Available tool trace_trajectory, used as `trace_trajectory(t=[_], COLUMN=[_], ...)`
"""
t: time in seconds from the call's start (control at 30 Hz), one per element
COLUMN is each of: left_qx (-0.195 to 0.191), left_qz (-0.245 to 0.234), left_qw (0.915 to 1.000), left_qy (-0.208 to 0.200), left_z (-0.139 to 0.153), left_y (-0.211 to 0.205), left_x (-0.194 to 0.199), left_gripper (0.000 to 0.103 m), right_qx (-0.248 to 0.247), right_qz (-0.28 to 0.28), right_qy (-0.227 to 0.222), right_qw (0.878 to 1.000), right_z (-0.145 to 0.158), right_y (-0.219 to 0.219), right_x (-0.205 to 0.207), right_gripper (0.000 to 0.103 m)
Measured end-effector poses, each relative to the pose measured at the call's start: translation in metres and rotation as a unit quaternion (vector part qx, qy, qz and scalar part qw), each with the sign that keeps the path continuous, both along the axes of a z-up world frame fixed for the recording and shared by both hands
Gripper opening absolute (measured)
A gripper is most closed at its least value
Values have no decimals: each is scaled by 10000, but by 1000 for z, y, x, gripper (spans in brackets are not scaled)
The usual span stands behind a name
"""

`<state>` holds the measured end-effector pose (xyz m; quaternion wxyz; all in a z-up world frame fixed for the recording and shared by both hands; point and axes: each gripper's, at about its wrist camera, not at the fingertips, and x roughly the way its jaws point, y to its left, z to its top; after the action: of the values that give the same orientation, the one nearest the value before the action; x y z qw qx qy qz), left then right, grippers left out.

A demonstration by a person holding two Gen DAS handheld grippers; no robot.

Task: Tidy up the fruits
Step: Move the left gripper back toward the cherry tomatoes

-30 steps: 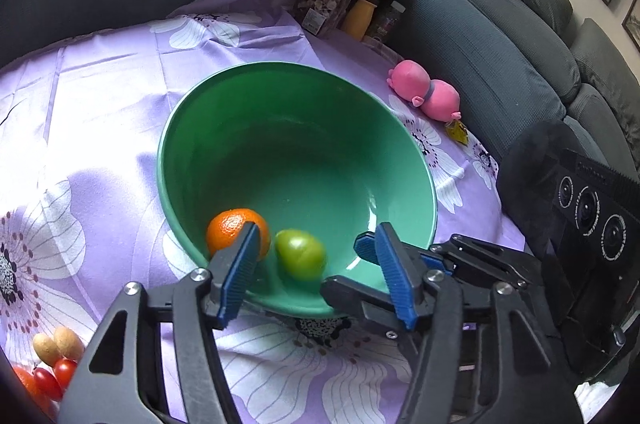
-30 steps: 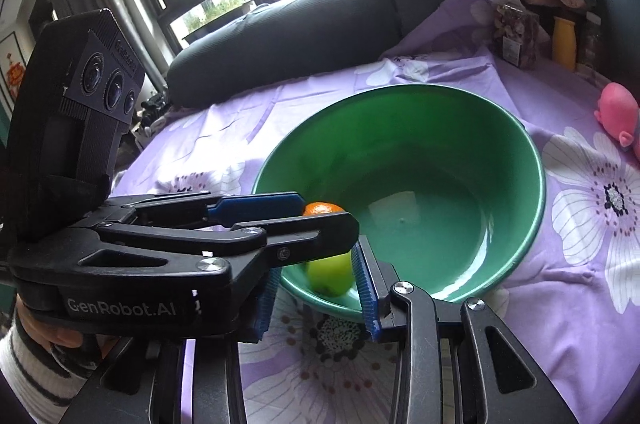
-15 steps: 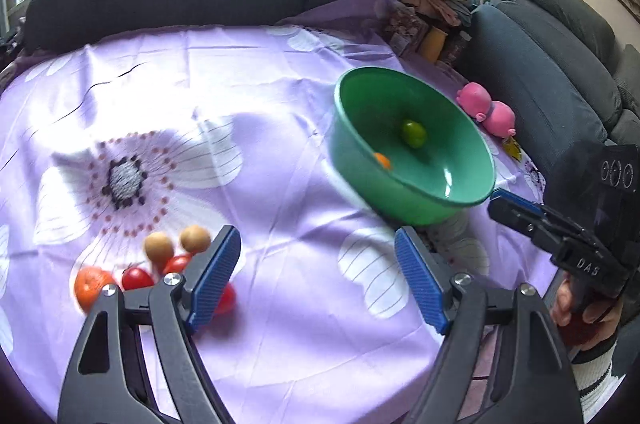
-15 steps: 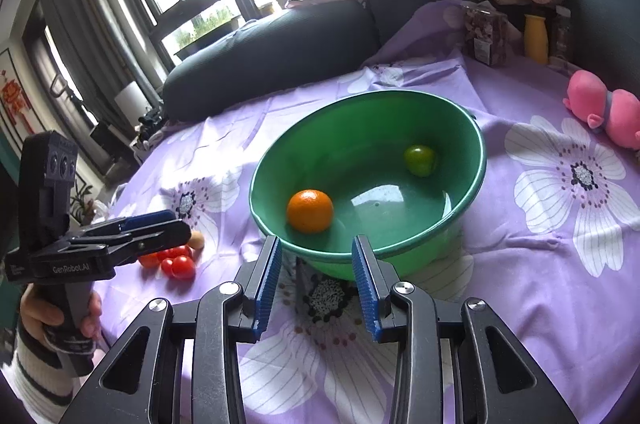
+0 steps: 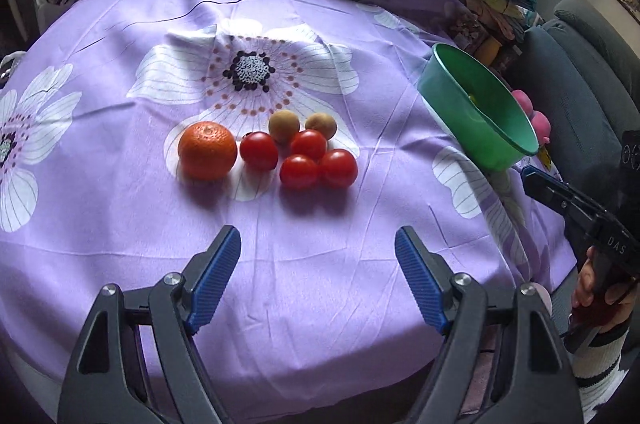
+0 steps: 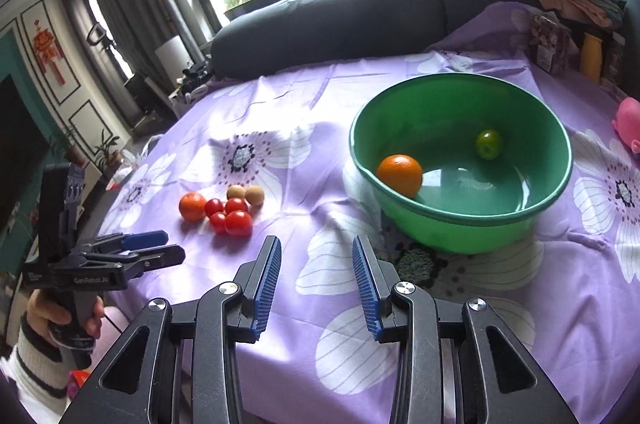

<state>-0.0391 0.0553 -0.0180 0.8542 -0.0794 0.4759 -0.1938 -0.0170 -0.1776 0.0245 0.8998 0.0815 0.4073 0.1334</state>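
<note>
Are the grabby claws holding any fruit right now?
No, nothing is held. The left gripper is open above the cloth, short of the loose fruit. The right gripper is open too, with only cloth between its fingers, near the green bowl.

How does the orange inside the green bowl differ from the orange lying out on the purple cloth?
The round orange in the green plastic bowl sits at, resting against the bowl's inner wall, with only a small green fruit well apart from it. The round orange on the purple flowered cloth lies at, beside a cluster of red tomatoes. Both look similar in colour and shape.
</note>
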Motion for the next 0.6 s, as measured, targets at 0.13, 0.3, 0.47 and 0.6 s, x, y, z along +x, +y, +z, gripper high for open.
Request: trace_trajectory(t=[0.13, 0.3, 0.47, 0.6], left_qx=[-17, 58, 149, 170], left_qz=[90, 94, 72, 63], left_qw=[10000, 9999, 9996, 9996], left_qy=[-23, -113, -212, -221], left_z=[-1, -1, -2, -5], left_y=[5, 8, 10, 13], left_x=[-4, -4, 0, 4], left_gripper=[80, 80, 80, 80], right_qx=[-124, -198, -253, -297], right_qz=[283, 511, 703, 839], right_qy=[156, 313, 430, 517], right_qw=[9994, 9980, 9963, 9947], right_z=[-8, -16, -22, -27], right_y=[20, 43, 61, 75], right_x=[1, 4, 11, 18], right_gripper=[38, 38, 38, 38])
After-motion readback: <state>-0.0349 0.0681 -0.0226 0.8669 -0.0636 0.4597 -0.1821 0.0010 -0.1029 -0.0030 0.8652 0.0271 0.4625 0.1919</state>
